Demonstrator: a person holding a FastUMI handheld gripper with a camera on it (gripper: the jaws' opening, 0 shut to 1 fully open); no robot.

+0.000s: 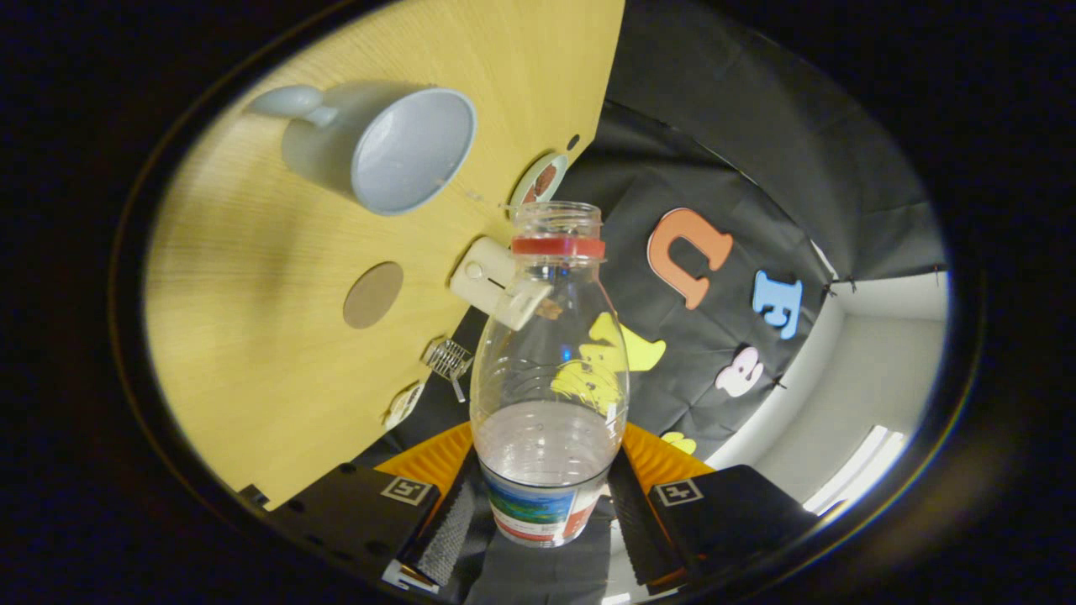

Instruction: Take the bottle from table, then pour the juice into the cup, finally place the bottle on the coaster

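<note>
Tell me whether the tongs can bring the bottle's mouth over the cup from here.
Probably yes. The tongs grip the bottle; the cup stands open beyond, with only bare table between.

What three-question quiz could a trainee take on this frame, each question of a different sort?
1. True or false: the claw is shut on the bottle.
2. Multiple choice: the bottle's mouth is A) capped, B) open with a red ring below it, C) hidden by a hand.
3. Fill in: the round brown coaster lies on the table between the bottle and the grey ____.

Key:
1. True. Both fingers press the bottle's lower sides.
2. B. No cap is on, and clear liquid sits in the lower part.
3. cup. It looks empty, its opening facing the camera in this tilted view.
</note>
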